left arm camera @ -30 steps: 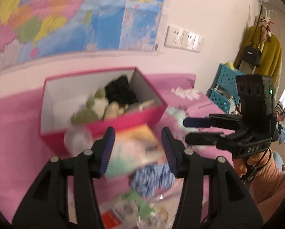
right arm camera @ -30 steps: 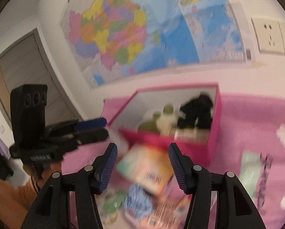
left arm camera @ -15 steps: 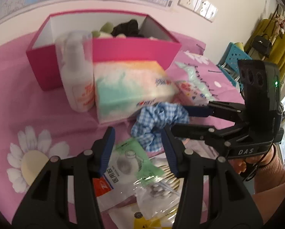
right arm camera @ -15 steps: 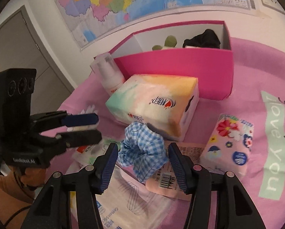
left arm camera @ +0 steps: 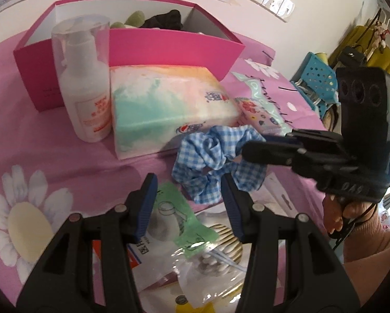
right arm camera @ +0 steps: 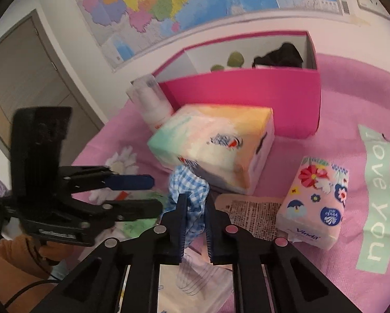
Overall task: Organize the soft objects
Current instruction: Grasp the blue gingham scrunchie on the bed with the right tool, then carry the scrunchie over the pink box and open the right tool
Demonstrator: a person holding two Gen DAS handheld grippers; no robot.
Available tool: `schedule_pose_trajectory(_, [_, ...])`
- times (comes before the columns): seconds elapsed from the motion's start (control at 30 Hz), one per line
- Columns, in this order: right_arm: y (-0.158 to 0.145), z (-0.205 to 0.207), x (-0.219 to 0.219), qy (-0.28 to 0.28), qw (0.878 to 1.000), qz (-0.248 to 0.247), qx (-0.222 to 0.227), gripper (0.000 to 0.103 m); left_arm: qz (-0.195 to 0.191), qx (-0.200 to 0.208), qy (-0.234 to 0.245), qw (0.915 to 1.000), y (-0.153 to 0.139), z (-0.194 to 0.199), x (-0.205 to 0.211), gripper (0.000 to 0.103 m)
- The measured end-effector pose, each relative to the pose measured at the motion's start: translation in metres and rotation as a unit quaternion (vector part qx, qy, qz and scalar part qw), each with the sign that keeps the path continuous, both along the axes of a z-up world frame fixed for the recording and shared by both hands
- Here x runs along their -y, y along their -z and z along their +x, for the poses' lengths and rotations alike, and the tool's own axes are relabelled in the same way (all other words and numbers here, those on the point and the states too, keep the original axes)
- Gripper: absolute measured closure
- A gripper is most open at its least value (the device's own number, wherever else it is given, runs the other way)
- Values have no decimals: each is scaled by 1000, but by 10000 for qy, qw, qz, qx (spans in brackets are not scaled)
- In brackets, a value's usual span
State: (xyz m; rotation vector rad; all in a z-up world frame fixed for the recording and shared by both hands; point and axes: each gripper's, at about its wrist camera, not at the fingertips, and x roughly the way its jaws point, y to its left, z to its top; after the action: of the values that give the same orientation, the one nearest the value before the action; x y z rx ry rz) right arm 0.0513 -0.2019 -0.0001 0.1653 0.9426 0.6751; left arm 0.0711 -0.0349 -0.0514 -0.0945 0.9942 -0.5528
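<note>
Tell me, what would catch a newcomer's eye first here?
Probably the blue checked scrunchie pinched in the right gripper, just in front of the pastel tissue box. Behind stands the bright pink box, open, with soft things inside. The left gripper hovers open.

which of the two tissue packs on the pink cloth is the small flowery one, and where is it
The flowery tissue pack lies apart, right of the big pastel tissue box, which sits against the pink box.

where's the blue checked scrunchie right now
In both wrist views the blue checked scrunchie lies just before the tissue box, pinched in the right gripper.
</note>
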Motion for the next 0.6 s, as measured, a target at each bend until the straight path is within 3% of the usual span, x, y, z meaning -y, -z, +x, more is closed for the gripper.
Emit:
schedule_pose_trajectory(0.2, [-29, -6, 6, -138, 9987, 402, 272, 94, -123, 41, 216, 9997, -5, 0, 8, 51])
schedule_pose_trajectory(0.3, [-34, -6, 2, -118, 9990, 182, 389, 93, -21, 17, 196, 9998, -2, 1, 11, 51])
schedule_pose_trajectory(0.37, [-25, -2, 1, -66, 9997, 5, 232, 81, -9, -7, 209, 9998, 0, 0, 10, 51])
schedule_pose_trajectory(0.43, [-13, 1, 0, 12, 9997, -247, 94, 41, 76, -45, 191, 9998, 3, 3, 11, 51])
schedule_pose_trajectory(0.6, [7, 1, -8, -57, 9988, -495, -37, 43, 193, -145, 169, 9996, 10, 7, 13, 51])
